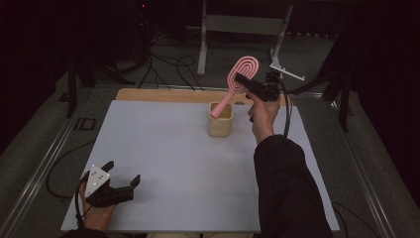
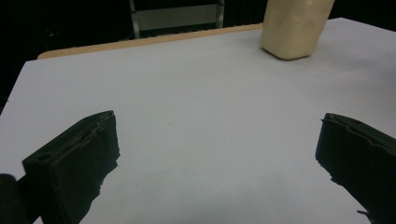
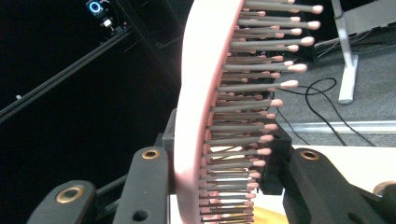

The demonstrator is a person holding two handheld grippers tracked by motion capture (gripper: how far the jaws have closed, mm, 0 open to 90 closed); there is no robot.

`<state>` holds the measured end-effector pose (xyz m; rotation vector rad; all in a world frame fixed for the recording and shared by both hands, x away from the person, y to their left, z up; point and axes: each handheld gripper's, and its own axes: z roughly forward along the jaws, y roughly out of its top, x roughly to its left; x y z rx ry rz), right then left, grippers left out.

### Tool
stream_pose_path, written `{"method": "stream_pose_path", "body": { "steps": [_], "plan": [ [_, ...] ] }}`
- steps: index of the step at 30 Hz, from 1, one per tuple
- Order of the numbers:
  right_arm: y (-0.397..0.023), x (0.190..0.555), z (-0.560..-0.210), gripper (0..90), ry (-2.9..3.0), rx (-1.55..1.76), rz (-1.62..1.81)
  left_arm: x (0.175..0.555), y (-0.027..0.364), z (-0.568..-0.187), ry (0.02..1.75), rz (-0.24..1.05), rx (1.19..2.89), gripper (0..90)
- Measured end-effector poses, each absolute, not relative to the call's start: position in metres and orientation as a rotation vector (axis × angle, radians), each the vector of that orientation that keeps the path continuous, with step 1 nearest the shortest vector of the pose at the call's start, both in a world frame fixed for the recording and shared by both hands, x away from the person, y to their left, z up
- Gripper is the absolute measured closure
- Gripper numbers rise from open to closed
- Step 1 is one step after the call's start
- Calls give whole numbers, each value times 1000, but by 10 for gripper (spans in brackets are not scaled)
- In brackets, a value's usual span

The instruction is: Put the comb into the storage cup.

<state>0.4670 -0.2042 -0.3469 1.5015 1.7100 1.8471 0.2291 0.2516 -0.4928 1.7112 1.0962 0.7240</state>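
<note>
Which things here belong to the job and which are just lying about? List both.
In the job:
- pink hairbrush, handle in the cup
- beige cup
- right gripper, shut on the brush head

Lying about:
- left gripper, open, idle
- metal stand
- floor cables

**Pink hairbrush tilting over tan cup**

Leaning as a pink hairbrush with an oval, ringed head, handle end dipping into a tan cup, head rising up and to the right. Showing grey bristles with pink tips along one face. Standing upright as a squarish, open-topped cup near the far edge of the table, right of its middle.
</note>
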Motion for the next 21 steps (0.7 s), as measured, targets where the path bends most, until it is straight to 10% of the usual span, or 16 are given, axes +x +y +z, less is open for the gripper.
{"method": "stream_pose_path", "body": {
  "steps": [21],
  "plan": [
    [-205, 472, -351, 637, 1671, 1511, 1793, 229, 252, -493, 1096, 722, 1705, 2]
  ]
}}
